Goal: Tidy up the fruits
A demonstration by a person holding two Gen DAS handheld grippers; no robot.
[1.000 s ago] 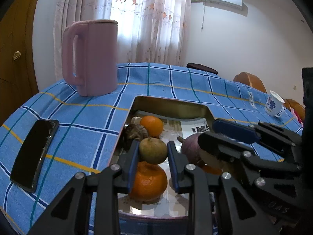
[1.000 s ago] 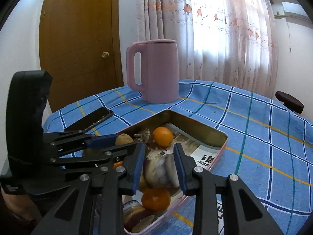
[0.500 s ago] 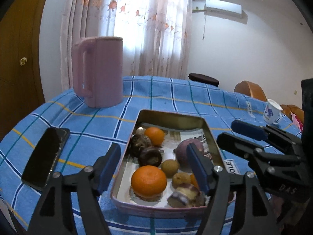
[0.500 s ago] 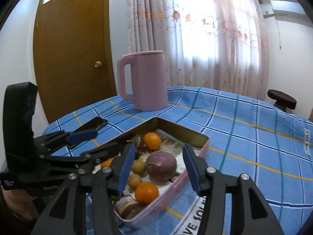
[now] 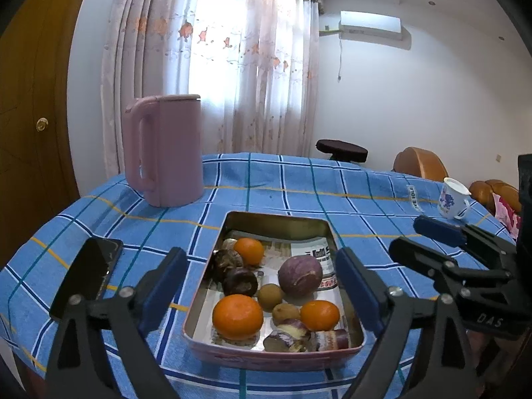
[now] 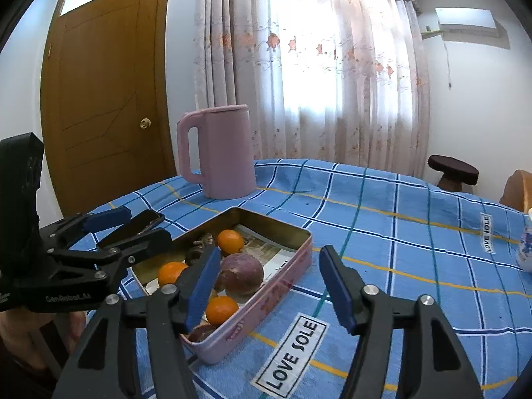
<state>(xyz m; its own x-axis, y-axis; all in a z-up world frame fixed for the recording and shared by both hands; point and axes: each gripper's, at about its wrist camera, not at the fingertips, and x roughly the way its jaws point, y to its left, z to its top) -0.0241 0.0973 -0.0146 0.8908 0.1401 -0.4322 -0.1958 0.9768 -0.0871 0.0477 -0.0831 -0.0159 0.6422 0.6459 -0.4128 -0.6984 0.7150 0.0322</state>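
Note:
A pink-sided metal tin [image 5: 276, 218] lies on the blue checked tablecloth and holds the fruit. Inside are a large orange [image 5: 237, 316], two smaller oranges, a round purple fruit [image 5: 300, 279], small brown fruits [image 5: 270, 296] and dark shrivelled ones [image 5: 240, 282]. My left gripper [image 5: 261, 259] hovers in front of the tin with its jaws opening wide and nothing pressed between them. My right gripper [image 6: 271, 254] stands at the tin's right side, jaws opening, also empty. The purple fruit [image 6: 242, 274] rests in the tin just past its left finger.
A pink kettle [image 5: 166, 149] stands behind the tin at the left. A black phone [image 5: 86, 276] lies on the cloth left of the tin. A white and blue cup [image 5: 452, 199] sits at the far right. A dark stool [image 5: 342, 148] and chairs stand beyond the table.
Both grippers went from shut to open and drew back and up from the tin. The left let go of a small brown fruit, the right the purple fruit; both now lie in the tin.

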